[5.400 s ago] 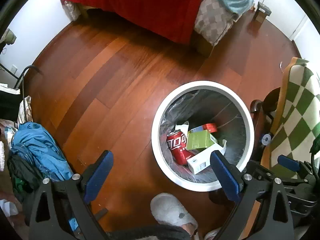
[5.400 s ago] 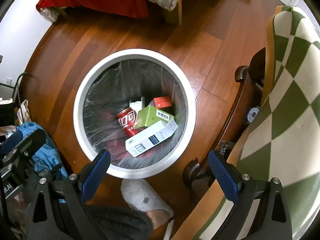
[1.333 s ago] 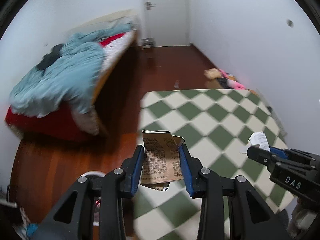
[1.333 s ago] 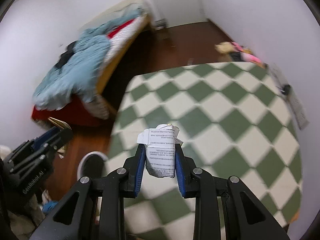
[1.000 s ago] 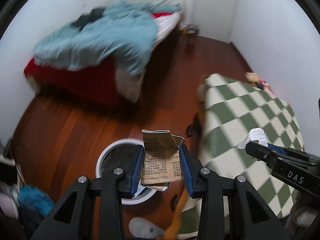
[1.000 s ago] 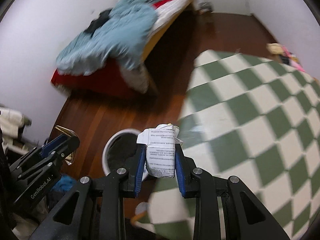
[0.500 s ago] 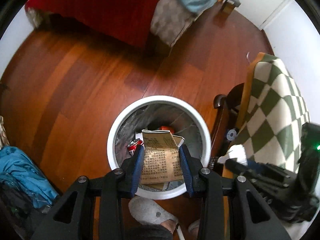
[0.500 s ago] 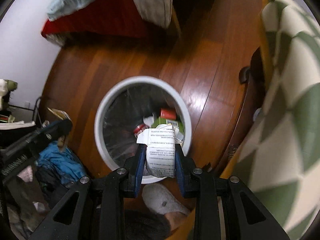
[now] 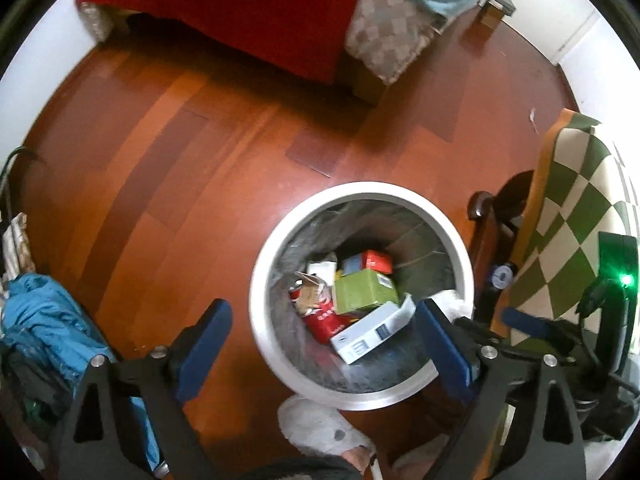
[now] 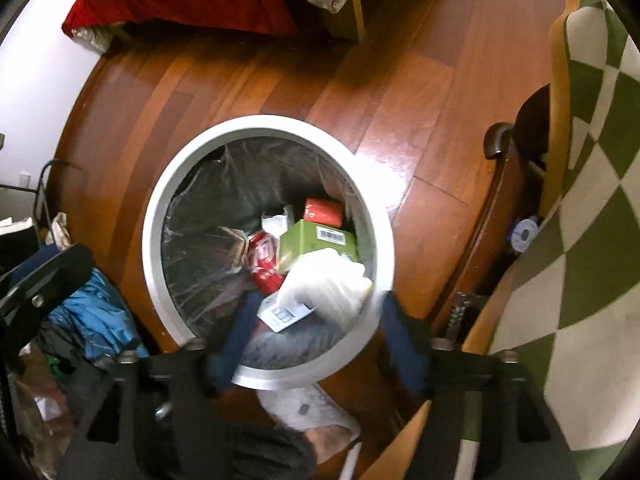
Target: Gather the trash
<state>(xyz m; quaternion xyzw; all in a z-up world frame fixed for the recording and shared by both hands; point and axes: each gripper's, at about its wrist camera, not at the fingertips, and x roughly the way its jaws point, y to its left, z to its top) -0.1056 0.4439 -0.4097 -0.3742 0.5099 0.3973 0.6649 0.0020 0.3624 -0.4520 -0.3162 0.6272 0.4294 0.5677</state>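
Observation:
A round white trash bin (image 9: 280,360) with a dark liner stands on the wood floor, below both grippers; it also shows in the right wrist view (image 10: 154,216). Inside lie a red can (image 9: 324,320), a green box (image 9: 362,292), a white box (image 9: 368,334), a red box (image 9: 374,262) and a brown paper (image 9: 310,292). My left gripper (image 9: 324,336) is open and empty above the bin. My right gripper (image 10: 316,336) is open; a blurred white crumpled paper (image 10: 328,284) is falling just in front of it, over the bin.
A bed with a red cover (image 9: 256,12) stands at the far side. A green-checked chair cushion (image 9: 576,240) on a wooden chair (image 10: 500,208) is at the right. Blue clothes (image 9: 44,320) lie at the left. A grey slipper (image 9: 320,428) is beside the bin.
Both grippers have opened. The brown paper has dropped from the left gripper into the bin, and the white paper has left the right gripper and is falling.

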